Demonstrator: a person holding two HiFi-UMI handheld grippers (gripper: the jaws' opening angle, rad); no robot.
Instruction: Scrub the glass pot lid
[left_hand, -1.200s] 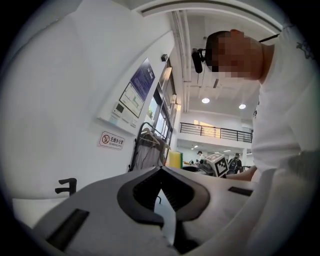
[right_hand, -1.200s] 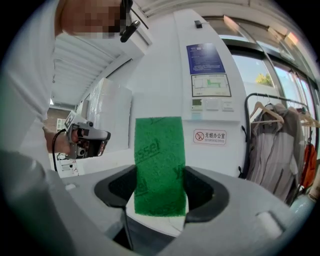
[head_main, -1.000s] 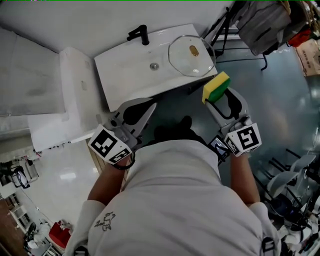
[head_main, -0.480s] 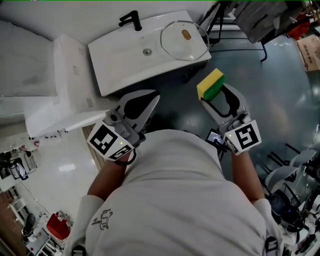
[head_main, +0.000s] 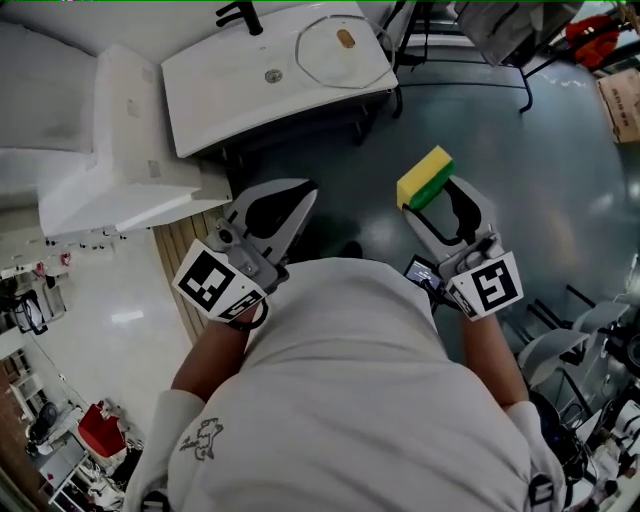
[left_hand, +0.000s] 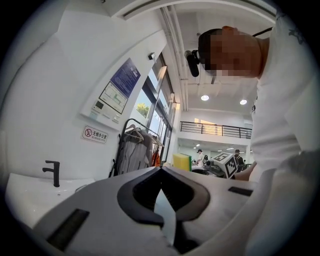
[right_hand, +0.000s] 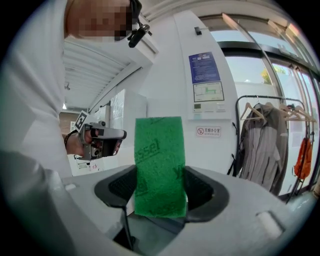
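The right claw (head_main: 430, 198) grasps the sponge (head_main: 423, 174), the left claw (head_main: 308, 192) is clenched empty, and the glass pot lid (head_main: 338, 52) lies on the sink (head_main: 215, 95) at 12 o'clock, apart from both.

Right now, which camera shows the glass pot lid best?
The head view: the glass pot lid lies whole on the white sink, knob visible. The left gripper view catches only the sink's edge; the right gripper view misses it entirely.

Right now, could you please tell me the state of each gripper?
Left gripper: closed, empty.
Right gripper: closed on the sponge.
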